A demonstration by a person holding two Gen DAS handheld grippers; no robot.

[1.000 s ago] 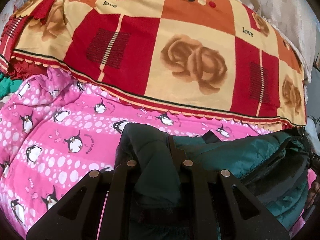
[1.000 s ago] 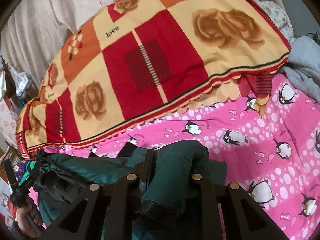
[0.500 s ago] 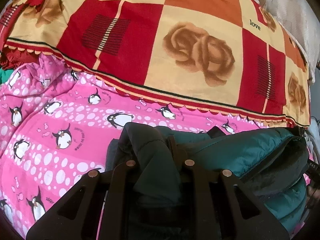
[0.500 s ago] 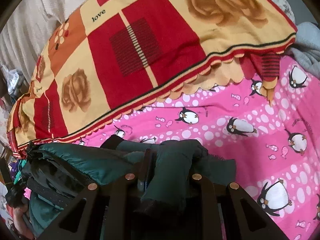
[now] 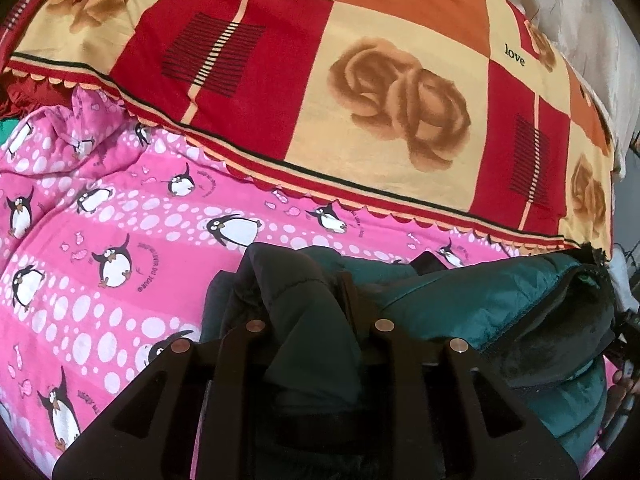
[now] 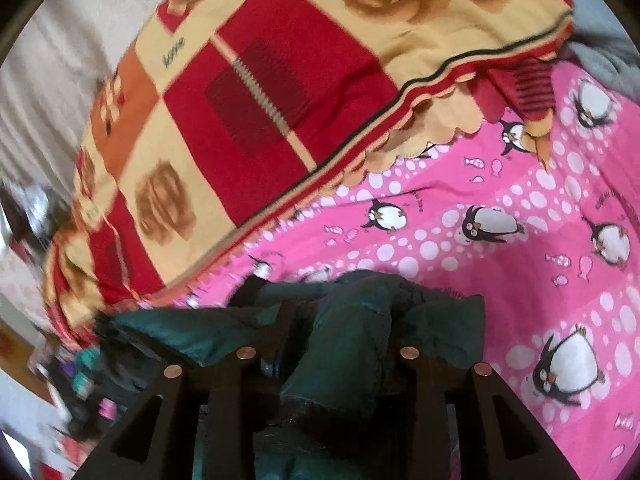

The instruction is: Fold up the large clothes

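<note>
— Both cameras have slid forward over the bed since a second ago: the penguin sheet fills more of each view, and the right view is now smeared with motion on its left side.

— Start on the left, then.

— Left view: the pink penguin sheet (image 5: 92, 240) covers the left and middle ground. Behind it lies the red, orange and cream rose blanket (image 5: 360, 92), its scalloped edge running on top of the sheet. The left tongs (image 5: 316, 320) are clamped on a bunched fold of the dark green padded jacket (image 5: 472, 304), which stretches away to the right, held up above the sheet.

— And the right one?

— Right view: at far left, clutter beyond the bed, too blurred to name. Then the same blanket (image 6: 256, 92), tilted across the upper half. Low in the middle, the right tongs (image 6: 332, 344) are closed on another fold of the jacket (image 6: 188, 332), whose bulk trails off to the left. To the right, the sheet (image 6: 520, 264) spreads bare, and a grey cloth (image 6: 612, 64) sits at the top right corner beside the blanket's edge.

— So the jacket hangs between the two?

— Yes, gripped at both ends, over the sheet, just in front of the blanket.
</note>
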